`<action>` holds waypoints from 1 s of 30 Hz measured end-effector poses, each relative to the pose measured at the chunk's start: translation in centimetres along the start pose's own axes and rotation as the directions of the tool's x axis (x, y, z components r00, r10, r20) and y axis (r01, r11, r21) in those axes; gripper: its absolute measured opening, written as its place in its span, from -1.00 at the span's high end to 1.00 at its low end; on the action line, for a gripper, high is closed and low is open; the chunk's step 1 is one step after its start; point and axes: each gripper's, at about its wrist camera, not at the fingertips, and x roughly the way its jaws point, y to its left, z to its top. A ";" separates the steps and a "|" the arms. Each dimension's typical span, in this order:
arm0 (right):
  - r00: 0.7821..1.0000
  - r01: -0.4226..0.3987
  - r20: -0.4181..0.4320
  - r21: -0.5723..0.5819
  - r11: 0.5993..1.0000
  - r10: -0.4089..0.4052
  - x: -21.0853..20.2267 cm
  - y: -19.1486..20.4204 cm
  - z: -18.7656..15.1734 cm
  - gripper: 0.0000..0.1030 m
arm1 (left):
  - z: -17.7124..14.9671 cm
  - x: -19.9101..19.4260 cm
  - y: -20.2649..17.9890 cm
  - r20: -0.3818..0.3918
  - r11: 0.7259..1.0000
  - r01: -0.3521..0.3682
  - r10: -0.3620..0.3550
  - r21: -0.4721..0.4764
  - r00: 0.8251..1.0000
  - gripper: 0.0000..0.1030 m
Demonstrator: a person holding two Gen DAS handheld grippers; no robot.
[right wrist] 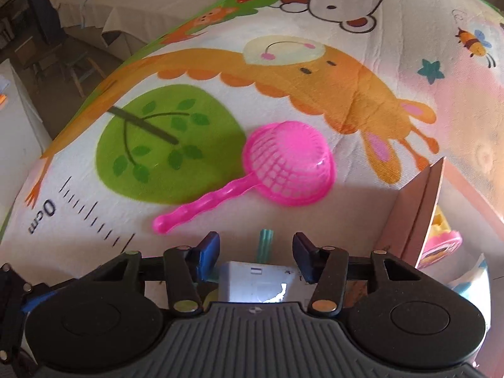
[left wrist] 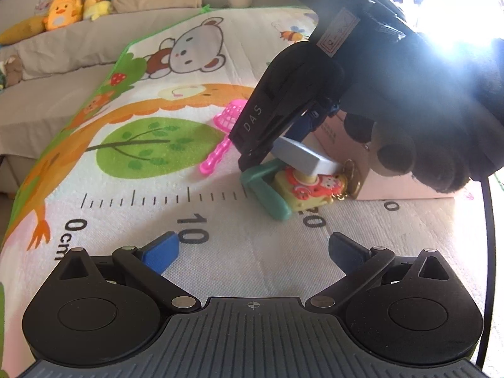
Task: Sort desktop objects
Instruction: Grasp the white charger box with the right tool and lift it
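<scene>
A white flat block (left wrist: 307, 157) rests tilted on a yellow and orange toy (left wrist: 310, 190) beside a green plastic piece (left wrist: 267, 192), on a cartoon play mat (left wrist: 151, 170). My right gripper (left wrist: 261, 154) hangs over this pile; in its own view its jaws (right wrist: 255, 249) stand open around the white block (right wrist: 256, 282) without touching it. A pink toy strainer (right wrist: 283, 163) lies on the mat ahead of it. My left gripper (left wrist: 252, 249) is open and empty, low over the mat, short of the pile.
A cardboard box (left wrist: 371, 170) stands right behind the pile; its flap (right wrist: 415, 211) rises at the right, with toys inside. Stuffed toys (left wrist: 63, 12) line a sofa beyond the mat. Bright glare fills the upper right.
</scene>
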 end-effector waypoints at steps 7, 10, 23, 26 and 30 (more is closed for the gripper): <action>0.988 -0.150 -0.022 0.036 0.988 0.151 -2.1 2.0 -4.1 -0.01 | -1.6 -1.7 -0.8 -0.023 0.999 0.029 -0.028 0.037 0.999 -1.00; 0.982 -0.189 -0.012 0.051 0.981 0.190 -3.4 2.4 -6.2 -0.01 | -2.2 -2.3 -1.1 -0.032 0.997 0.047 -0.045 0.059 0.998 -1.00; 0.981 -0.157 0.153 0.279 0.947 0.117 -8.2 -3.7 -15.7 -0.10 | -2.8 -2.4 -3.1 -0.062 0.989 0.047 -0.039 0.137 0.997 -1.00; 0.986 -0.101 0.156 0.319 0.942 0.053 -8.4 -5.0 -18.0 -0.10 | -2.6 -2.1 -3.7 -0.073 0.987 0.043 -0.033 0.153 0.997 -1.00; 0.984 -0.025 0.176 0.359 0.933 -0.041 -8.8 -6.3 -20.5 -0.10 | -2.3 -1.5 -5.0 -0.086 0.981 0.050 -0.035 0.186 0.996 -1.00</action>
